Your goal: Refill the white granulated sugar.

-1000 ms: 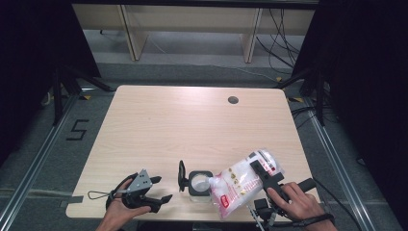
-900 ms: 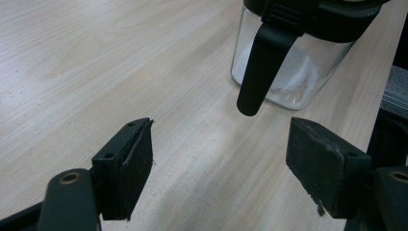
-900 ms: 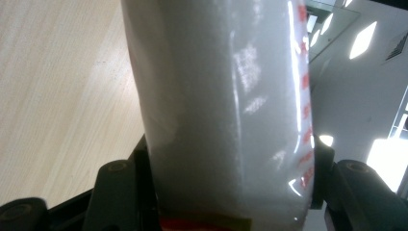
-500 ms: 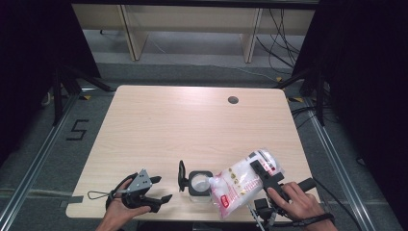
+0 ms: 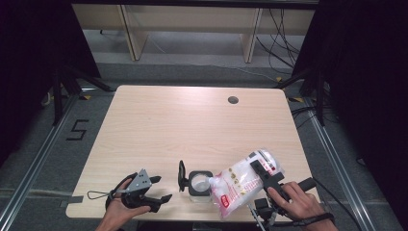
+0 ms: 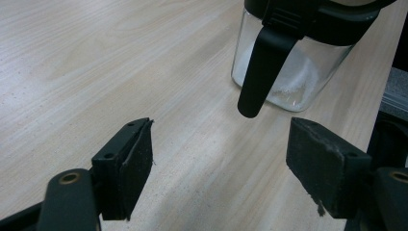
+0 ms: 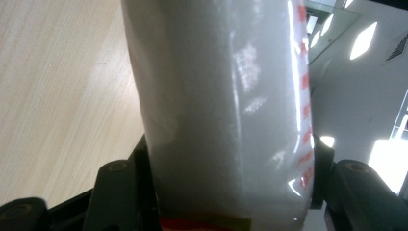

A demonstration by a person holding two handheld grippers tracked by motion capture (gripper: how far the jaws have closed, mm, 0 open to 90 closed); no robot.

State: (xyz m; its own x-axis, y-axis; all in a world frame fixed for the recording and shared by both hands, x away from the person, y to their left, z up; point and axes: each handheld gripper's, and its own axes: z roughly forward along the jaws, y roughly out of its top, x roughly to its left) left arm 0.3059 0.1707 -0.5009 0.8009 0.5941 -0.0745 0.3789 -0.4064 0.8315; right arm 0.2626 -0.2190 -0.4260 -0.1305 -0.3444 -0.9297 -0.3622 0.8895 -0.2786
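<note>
A pale wooden table [image 5: 192, 125] bears a glass jar [image 5: 198, 184] near its front edge.

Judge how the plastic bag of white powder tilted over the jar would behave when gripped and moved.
The bag is probably floppy: it bulges around the right gripper that clamps it. Its glossy film looks slippery. Packed with white powder, it seems heavy for its size, and its mouth droops toward the jar, so it may spill.

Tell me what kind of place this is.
Probably a lab or recording studio, not a kitchen: a bare wooden table ringed by black curtains, cables across the grey floor, and a "5" taped beside the table.
</note>
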